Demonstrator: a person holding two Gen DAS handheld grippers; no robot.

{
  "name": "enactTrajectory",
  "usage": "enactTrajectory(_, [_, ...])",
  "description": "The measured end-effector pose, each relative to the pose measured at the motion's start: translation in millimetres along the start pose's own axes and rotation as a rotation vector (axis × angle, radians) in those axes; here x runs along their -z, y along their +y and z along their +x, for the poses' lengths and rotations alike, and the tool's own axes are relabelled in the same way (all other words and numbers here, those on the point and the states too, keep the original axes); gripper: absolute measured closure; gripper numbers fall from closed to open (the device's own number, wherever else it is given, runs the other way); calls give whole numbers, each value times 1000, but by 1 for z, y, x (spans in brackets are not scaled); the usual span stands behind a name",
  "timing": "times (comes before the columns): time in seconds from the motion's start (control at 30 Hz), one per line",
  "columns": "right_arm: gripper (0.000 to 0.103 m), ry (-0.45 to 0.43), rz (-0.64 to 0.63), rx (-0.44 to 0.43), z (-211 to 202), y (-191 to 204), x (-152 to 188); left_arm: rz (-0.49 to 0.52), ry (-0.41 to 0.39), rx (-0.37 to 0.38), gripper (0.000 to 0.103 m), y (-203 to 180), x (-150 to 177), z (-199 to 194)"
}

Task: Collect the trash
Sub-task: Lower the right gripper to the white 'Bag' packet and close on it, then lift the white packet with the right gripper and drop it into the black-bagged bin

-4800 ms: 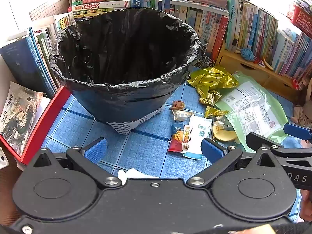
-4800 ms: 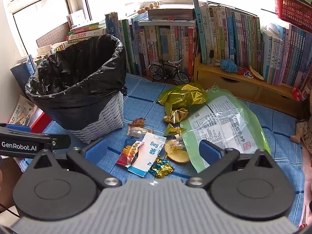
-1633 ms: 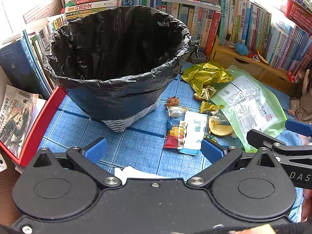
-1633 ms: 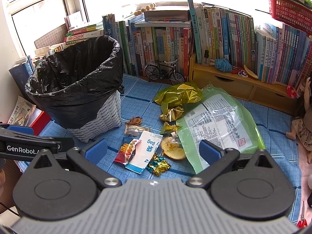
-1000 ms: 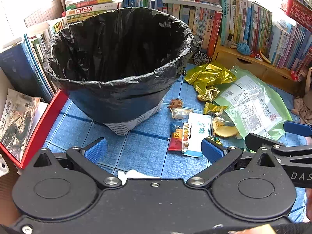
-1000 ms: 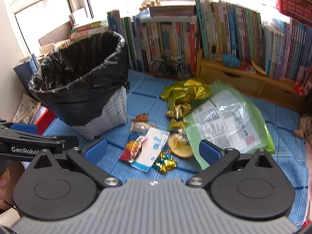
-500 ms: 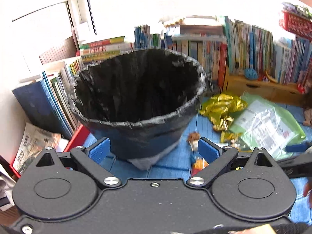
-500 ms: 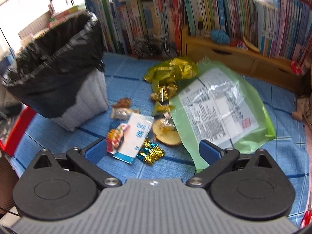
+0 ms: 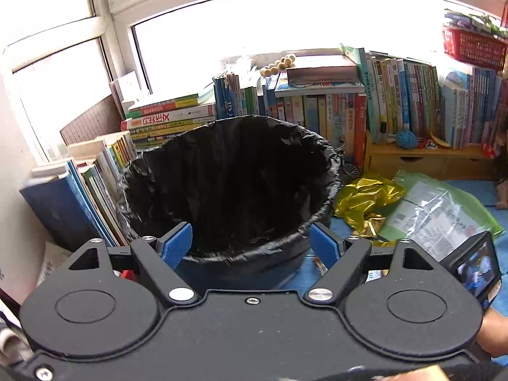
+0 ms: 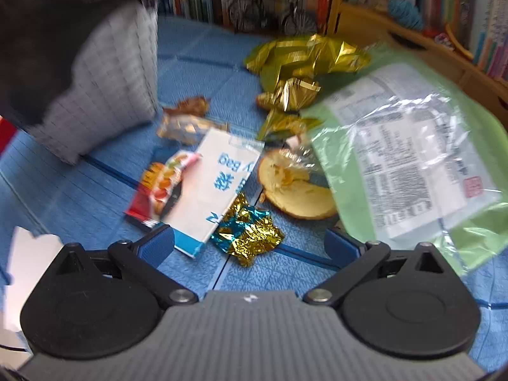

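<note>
A woven bin with a black liner (image 9: 228,184) fills the left wrist view. My left gripper (image 9: 249,246) hovers at its near rim with jaws closing; only the rim shows past the blue pads (image 9: 174,244), nothing pressed. My right gripper (image 10: 249,247) is open, low over the blue mat. A crumpled gold-and-blue foil wrapper (image 10: 247,238) lies just ahead of its fingertips. Behind it are a white paper bag with blue print (image 10: 212,187), a red snack wrapper (image 10: 158,190), a fruit peel (image 10: 295,190), gold foil (image 10: 304,54) and a green plastic bag (image 10: 406,146).
Rows of books (image 9: 397,104) and a wooden drawer unit (image 9: 428,158) line the back wall, with stacked books (image 9: 95,184) left of the bin. A toy bicycle (image 10: 270,12) stands by the books. White paper (image 10: 28,270) lies on the mat at left.
The left wrist view has tipped up, so the bin now sits lower and the window shows; its blue pads stand closer together. The right gripper has dropped toward the litter, which looms larger.
</note>
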State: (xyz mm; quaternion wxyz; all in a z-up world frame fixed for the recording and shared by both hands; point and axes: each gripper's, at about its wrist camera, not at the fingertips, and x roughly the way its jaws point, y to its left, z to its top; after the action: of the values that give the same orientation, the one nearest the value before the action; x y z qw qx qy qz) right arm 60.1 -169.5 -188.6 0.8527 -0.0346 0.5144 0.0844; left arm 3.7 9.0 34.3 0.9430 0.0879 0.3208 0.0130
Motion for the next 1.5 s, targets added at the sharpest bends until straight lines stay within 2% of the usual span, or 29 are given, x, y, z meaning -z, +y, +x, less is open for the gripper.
enactTrajectory(0.17, [0, 69, -7, 19, 33, 1, 2, 23, 54, 32, 37, 1, -1, 19])
enactTrajectory(0.3, [0, 54, 49, -8, 37, -5, 4, 12, 70, 52, 39, 3, -2, 28])
enactTrajectory(0.53, [0, 5, 52, -17, 34, -4, 14, -19, 97, 77, 44, 8, -3, 36])
enactTrajectory(0.63, [1, 48, 19, -34, 32, -6, 9, -35, 111, 87, 45, 11, -4, 38])
enactTrajectory(0.7, [19, 43, 54, -36, 26, -10, 7, -42, 112, 85, 45, 12, -4, 38])
enactTrajectory(0.77, [30, 17, 65, -41, 15, -12, 6, -44, 107, 83, 45, 12, -4, 37])
enactTrajectory(0.83, [48, -2, 60, -46, 7, -12, 4, -47, 107, 89, 46, 12, -4, 36])
enactTrajectory(0.9, [74, -5, 57, -39, 0, -12, 4, -54, 114, 100, 50, 13, -4, 37])
enactTrajectory(1.0, [90, -14, 63, -33, -6, -14, 0, -73, 118, 117, 54, 14, -3, 37])
enactTrajectory(1.33, [93, -144, 99, -71, -70, -24, -11, -122, 115, 166, 67, 19, -2, 37])
enactTrajectory(1.43, [93, -169, 99, -82, -78, -26, -17, -130, 114, 176, 69, 21, 0, 36])
enactTrajectory(1.47, [82, -169, 72, -81, -78, -24, -18, -131, 113, 175, 69, 20, 0, 35])
enactTrajectory(1.5, [53, -157, 30, -74, -75, -20, -18, -129, 114, 175, 69, 20, 0, 35])
